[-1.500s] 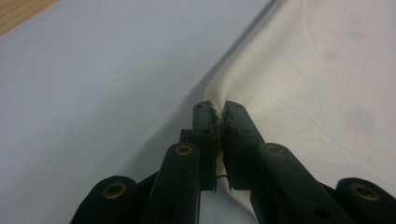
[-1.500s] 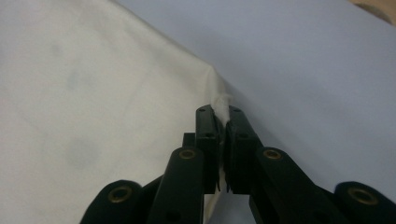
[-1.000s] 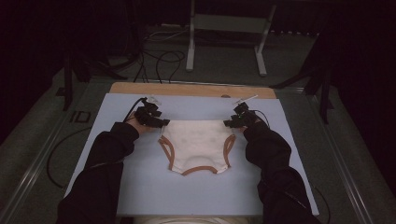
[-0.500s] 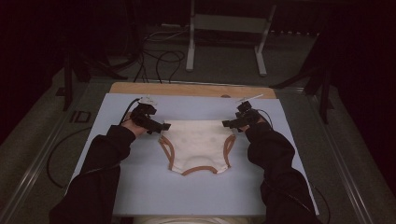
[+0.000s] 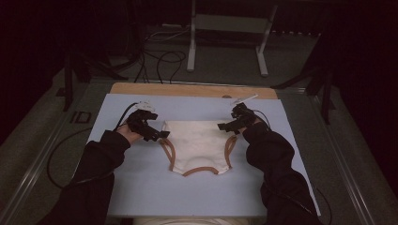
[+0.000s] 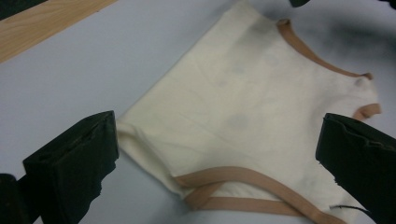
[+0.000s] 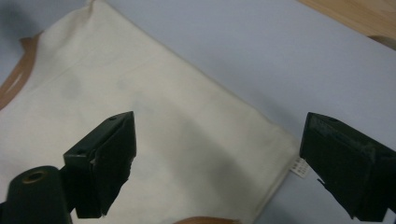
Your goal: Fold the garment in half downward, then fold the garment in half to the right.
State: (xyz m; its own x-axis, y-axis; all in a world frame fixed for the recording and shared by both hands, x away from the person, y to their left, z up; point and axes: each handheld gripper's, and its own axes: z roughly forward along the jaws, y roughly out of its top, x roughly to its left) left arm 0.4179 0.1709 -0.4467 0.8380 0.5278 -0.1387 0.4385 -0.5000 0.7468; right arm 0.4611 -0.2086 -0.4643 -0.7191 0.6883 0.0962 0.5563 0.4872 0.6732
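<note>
— High view first: where's the underwear (image 5: 199, 145)?

— Flat on the pale blue desk (image 5: 206, 197), waistband toward the far side, tan-trimmed leg holes nearer the person.

— And the hands?

— Left gripper (image 5: 158, 134) sits at the garment's left top corner, right gripper (image 5: 224, 126) at the right top corner. Both sets of fingers (image 6: 74, 163) are spread wide, holding nothing. A small label (image 7: 300, 169) pokes out at the right corner.

Pale blue table (image 5: 141, 197) bears cream underpants (image 5: 199, 140)
</note>
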